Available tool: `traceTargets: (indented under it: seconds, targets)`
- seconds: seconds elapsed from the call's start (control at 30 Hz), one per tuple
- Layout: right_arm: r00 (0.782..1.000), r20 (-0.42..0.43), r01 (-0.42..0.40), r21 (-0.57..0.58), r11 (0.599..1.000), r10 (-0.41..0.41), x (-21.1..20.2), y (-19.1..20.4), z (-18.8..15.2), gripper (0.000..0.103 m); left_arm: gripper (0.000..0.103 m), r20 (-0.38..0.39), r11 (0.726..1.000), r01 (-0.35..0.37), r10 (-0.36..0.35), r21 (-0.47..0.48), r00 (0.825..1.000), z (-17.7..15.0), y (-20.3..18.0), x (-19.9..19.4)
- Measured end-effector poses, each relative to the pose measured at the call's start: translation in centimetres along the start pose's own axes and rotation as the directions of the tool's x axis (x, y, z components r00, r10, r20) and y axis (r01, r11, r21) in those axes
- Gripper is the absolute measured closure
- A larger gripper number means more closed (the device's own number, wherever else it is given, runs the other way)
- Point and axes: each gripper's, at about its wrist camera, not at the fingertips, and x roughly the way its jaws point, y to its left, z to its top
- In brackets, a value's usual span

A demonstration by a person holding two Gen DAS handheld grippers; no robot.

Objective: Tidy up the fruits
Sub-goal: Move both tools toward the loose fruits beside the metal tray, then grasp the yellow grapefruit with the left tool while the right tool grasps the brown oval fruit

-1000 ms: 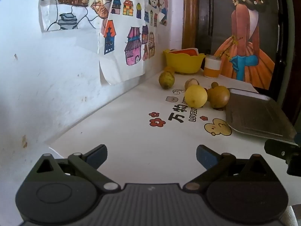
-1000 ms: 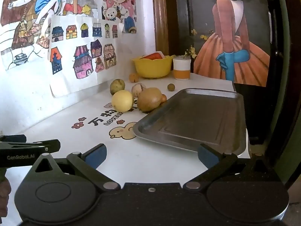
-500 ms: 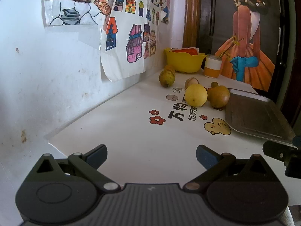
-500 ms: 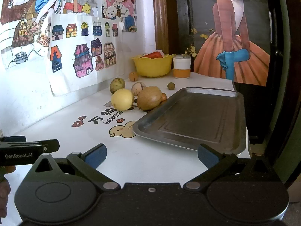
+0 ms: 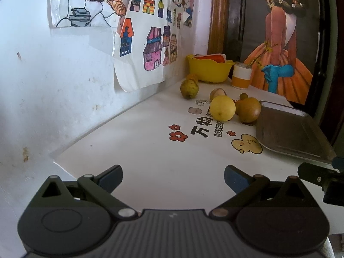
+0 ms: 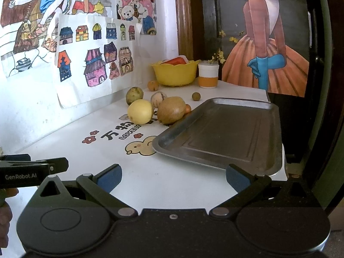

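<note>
Both claws are hanging spread wide and gripping nothing: our left gripper [image 5: 173, 177] over bare white table [image 5: 150, 163], our right gripper [image 6: 174, 176] just before the near edge of the metal tray [image 6: 223, 137]. We are reading "GenRobot.AI" on the left gripper's side in the right wrist view. Printed on the table we are seeing Chinese characters [image 6: 112, 134] above "LOVELY" [image 6: 130, 131], partly hidden by fruit. We are finding the yellow fruit [image 6: 140, 111] and brown fruit [image 6: 171, 110] sitting just beside the tray, with a green fruit [image 6: 134, 95] nearer the wall and a yellow bowl [image 6: 174, 73] behind.
</note>
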Motion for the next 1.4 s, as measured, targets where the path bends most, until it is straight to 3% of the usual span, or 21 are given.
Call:
traceTargets:
  seconds: [0.87,1.1,1.27,1.4]
  targets:
    - [0.999,-0.002,-0.044,-0.028,0.999,0.044,-0.4,0.6,0.3,0.001,0.0,-0.024,1.0,-0.004,0.004,-0.005,1.0,0.2,0.5,0.3]
    - [0.983,0.053,-0.16,-0.213,0.964,0.175,-1.1,1.3,5.2,0.001,0.0,-0.064,0.997,0.061,-0.058,0.037,0.996,4.6,0.5,2.0]
    - [0.964,0.01,-0.248,-0.314,0.917,0.264,0.8,1.1,10.2,0.0,0.0,-0.06,0.995,0.096,-0.094,0.039,0.994,9.0,0.4,4.1]
    - [0.965,-0.042,-0.254,-0.39,0.885,0.259,4.0,0.4,12.7,0.001,0.0,-0.078,0.992,0.126,-0.124,0.019,0.989,11.2,-0.2,6.9]
